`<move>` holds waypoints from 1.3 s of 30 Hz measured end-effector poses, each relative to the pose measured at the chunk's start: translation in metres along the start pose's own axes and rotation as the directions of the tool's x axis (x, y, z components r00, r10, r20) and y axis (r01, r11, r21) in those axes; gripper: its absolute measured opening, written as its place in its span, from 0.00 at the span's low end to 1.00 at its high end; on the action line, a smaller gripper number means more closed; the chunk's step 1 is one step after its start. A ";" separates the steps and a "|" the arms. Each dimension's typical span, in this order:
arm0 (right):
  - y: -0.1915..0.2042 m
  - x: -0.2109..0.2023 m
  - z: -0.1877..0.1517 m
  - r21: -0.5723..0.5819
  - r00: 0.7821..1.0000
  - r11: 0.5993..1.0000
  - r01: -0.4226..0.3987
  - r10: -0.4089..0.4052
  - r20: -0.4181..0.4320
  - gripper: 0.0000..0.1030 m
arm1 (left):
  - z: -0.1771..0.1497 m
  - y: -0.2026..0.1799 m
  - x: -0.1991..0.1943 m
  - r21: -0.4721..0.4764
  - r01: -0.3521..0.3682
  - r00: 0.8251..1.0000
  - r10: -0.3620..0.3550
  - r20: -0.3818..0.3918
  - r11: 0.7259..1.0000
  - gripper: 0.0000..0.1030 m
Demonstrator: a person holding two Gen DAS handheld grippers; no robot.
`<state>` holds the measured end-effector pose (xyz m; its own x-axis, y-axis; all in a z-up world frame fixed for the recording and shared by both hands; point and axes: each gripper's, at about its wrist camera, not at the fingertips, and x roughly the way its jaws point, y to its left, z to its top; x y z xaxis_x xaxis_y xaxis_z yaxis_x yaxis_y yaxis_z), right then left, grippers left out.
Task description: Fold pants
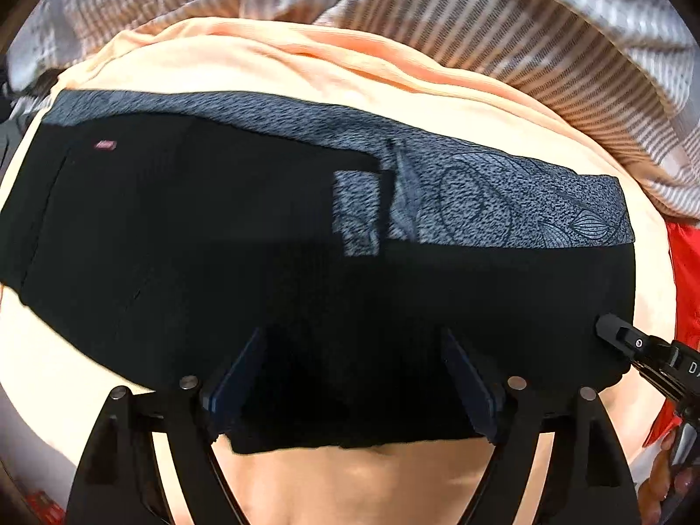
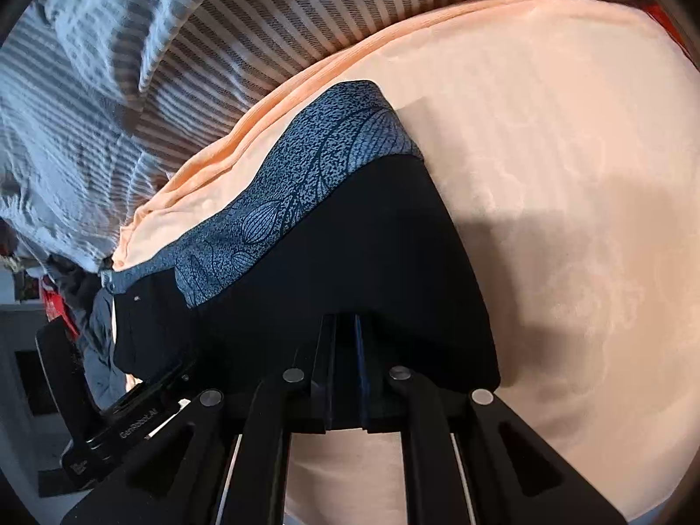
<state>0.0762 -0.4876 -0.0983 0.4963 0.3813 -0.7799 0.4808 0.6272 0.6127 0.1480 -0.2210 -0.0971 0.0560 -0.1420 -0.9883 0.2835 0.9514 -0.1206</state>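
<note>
Black pants point(image 1: 271, 271) with a grey leaf-patterned waistband point(image 1: 503, 192) lie folded across a peach sheet point(image 1: 306, 70). My left gripper point(image 1: 350, 350) is open, its fingers point(image 1: 238, 376) spread over the pants' near edge. My right gripper point(image 2: 348, 328) is shut on the near edge of the pants point(image 2: 372, 262), beside their right corner. It also shows at the right of the left wrist view point(image 1: 612, 328). The waistband point(image 2: 306, 179) runs up and to the right in the right wrist view.
A grey-and-white striped blanket point(image 1: 547, 43) is bunched behind the sheet; it also shows in the right wrist view point(image 2: 153, 65). Red fabric point(image 1: 687, 271) lies at the right edge. The peach sheet point(image 2: 568, 218) stretches to the right of the pants.
</note>
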 end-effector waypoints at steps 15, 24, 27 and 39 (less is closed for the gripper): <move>0.068 -0.003 -0.017 -0.144 0.996 0.985 0.094 -0.092 0.019 0.48 | -0.030 0.071 -0.044 -0.036 -0.041 0.998 0.043 0.035 0.998 0.81; 0.170 0.046 -0.027 -0.375 0.995 0.922 0.096 -0.100 0.011 0.48 | -0.038 0.127 -0.048 -0.119 -0.050 0.998 0.054 0.030 0.992 0.81; 0.169 0.071 -0.030 -0.369 0.988 0.919 0.135 -0.155 -0.025 0.49 | -0.037 0.144 -0.045 -0.156 -0.037 0.999 0.041 0.025 0.987 0.81; 0.179 0.085 -0.057 -0.385 0.967 0.904 0.186 -0.238 -0.091 0.53 | -0.046 0.190 -0.047 -0.247 0.005 1.000 0.002 0.027 0.969 0.81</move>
<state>0.1633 -0.3047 -0.0626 0.2993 0.2813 -0.9117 0.2490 0.8994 0.3593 0.1554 -0.0210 -0.0780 0.0827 -0.1479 -0.9855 0.0387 0.9887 -0.1451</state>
